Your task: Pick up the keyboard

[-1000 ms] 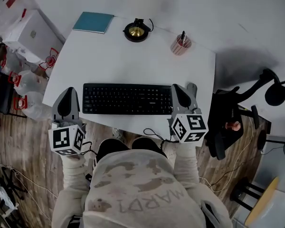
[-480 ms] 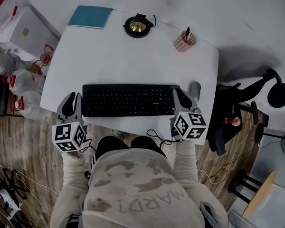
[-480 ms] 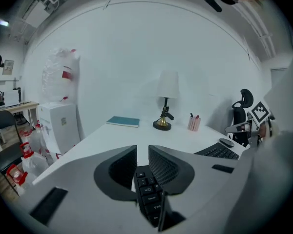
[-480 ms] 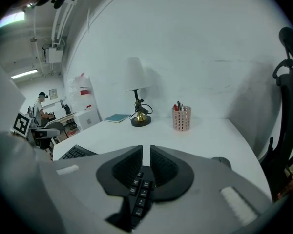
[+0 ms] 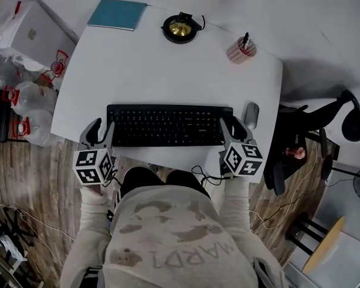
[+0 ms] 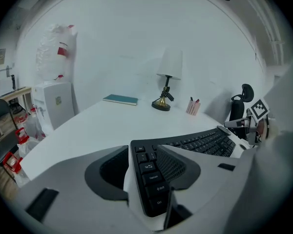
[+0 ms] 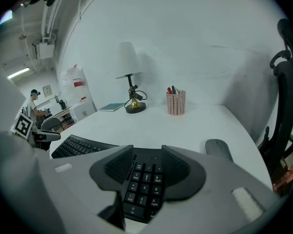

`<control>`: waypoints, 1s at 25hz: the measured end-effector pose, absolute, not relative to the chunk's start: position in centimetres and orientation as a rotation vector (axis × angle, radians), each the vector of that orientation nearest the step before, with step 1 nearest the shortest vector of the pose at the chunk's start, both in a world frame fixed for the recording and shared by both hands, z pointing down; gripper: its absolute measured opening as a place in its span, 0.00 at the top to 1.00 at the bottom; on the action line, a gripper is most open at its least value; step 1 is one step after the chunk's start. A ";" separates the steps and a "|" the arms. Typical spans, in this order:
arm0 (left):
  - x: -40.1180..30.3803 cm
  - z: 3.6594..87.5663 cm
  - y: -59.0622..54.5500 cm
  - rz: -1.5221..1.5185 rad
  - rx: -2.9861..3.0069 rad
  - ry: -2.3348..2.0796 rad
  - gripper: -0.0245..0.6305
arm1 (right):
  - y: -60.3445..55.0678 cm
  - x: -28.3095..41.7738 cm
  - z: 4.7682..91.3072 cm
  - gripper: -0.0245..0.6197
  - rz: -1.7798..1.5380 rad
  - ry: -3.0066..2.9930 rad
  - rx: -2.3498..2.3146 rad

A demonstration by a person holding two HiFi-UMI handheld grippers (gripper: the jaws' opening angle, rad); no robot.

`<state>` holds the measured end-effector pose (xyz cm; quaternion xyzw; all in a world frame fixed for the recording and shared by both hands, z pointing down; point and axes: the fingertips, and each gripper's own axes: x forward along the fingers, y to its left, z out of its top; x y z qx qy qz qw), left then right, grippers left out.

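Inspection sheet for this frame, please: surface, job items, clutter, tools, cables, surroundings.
Surface: white table.
Job's things: black keyboard lying flat near the front edge.
Clutter: teal notebook, lamp, pen cup, mouse beside the keyboard.
Grippers: left tool and right tool, jaws opening, one keyboard end between each pair, not gripped.
Cables: thin black cable at the table's front edge.
Surroundings: office chair, plastic bags, wooden floor.

Lowered onto the keyboard (image 5: 168, 125) ends, jaws opening
Left hand-held gripper (image 5: 100, 131) and right hand-held gripper (image 5: 233, 128) have dropped toward the bench (image 5: 168, 65). Jaws, shut before, are opening, each pair now straddling a keyboard end.
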<state>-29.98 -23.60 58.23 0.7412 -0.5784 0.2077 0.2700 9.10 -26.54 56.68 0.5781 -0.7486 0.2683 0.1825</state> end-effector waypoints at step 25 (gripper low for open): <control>-29.0 62.5 -23.7 0.590 1.871 -1.315 0.48 | -25.9 11.1 63.0 0.44 1.064 -1.987 1.523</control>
